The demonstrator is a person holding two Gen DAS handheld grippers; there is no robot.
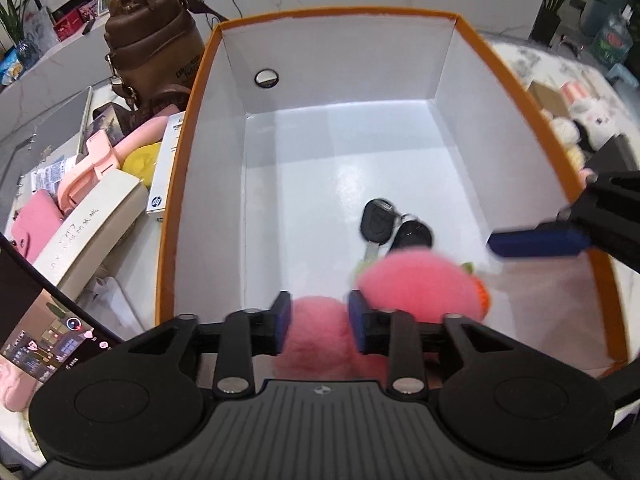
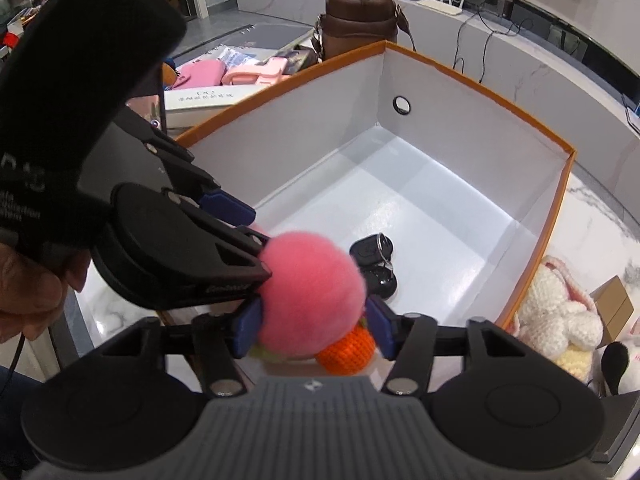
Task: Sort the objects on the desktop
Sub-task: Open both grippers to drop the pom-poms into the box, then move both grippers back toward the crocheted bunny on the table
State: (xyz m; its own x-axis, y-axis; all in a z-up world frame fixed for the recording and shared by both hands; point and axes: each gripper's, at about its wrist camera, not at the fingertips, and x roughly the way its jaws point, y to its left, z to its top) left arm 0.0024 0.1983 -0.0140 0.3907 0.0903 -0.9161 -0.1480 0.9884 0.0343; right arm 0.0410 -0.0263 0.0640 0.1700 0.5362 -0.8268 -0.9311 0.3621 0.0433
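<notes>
Closest in, the left gripper (image 1: 319,322) has its jaws spread, a pink pom-pom (image 1: 316,336) loose between the blue pads rather than pinched. The right gripper (image 2: 314,328) also stands spread around the fluffy toy (image 2: 312,296), whose orange crocheted part (image 2: 348,346) hangs below; the pads flank it without pressing. The blur suggests the toy is dropping free, just inside the near wall of the box.

The likely trouble: the plush sits so close to the near edge that it could catch on a pad or on the rim and tumble outside, or snag as the hands pull back.

Further in, the orange-edged box (image 1: 532,92) holds a bunch of car keys (image 1: 394,228) on its white floor; the rest of the floor is bare. Beyond the box, on the surface, stand a brown bag (image 1: 150,44) and pink things (image 1: 100,156), and on the other side a white crocheted toy (image 2: 554,312).
</notes>
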